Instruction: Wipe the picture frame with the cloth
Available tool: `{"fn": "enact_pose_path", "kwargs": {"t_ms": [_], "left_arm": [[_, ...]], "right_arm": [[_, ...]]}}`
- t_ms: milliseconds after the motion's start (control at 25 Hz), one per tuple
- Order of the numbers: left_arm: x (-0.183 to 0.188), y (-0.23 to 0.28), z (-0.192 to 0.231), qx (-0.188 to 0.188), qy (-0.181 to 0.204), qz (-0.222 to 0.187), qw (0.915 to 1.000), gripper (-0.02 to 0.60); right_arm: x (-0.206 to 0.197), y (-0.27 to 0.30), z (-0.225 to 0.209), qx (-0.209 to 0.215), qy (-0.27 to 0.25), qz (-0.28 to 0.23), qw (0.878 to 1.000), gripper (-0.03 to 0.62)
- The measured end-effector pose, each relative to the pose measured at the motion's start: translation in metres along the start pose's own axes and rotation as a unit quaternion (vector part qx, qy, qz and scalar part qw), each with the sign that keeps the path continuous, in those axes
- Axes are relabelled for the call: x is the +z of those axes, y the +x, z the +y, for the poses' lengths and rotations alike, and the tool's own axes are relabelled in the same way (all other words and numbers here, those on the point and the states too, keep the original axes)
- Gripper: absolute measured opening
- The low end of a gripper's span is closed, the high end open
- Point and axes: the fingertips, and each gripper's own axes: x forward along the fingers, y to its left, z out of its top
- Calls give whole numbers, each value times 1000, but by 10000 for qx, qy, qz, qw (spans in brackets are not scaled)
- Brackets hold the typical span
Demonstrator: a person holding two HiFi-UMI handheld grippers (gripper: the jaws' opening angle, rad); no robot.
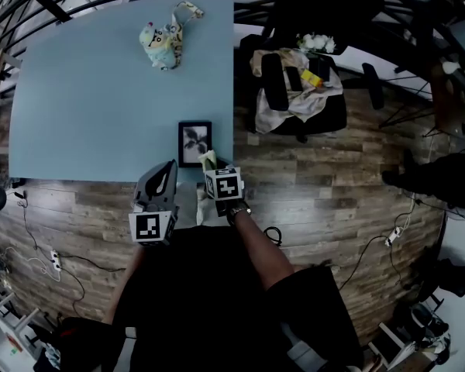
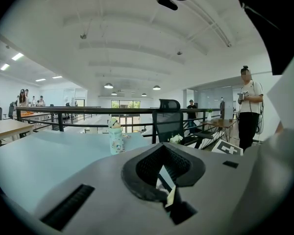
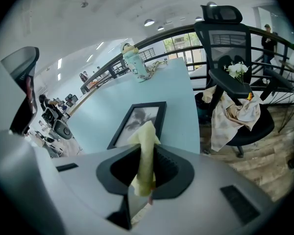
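Cloth [image 3: 147,136] in right gripper [image 3: 146,163] — frame [image 3: 137,119] ahead

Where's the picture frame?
In the head view, the picture frame lies flat on the blue table by its near right corner, ahead of the right gripper holding the yellow cloth.

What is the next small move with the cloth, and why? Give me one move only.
Probably ease the right gripper forward and down until the cloth presses on the picture frame. Its jaws are clamped on the cloth, and the frame lies flat on the table just ahead. I can't tell whether the cloth touches it yet.
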Motion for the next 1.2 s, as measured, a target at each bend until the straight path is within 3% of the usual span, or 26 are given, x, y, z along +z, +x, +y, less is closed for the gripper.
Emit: {"fn": "enact_pose_path", "kwargs": {"t_ms": [1200], "left_arm": [[2,89,33,-457,39,187,9988,-3]], "right_arm": [[76,37,-41,-340,391,-119,9986,58]]}}
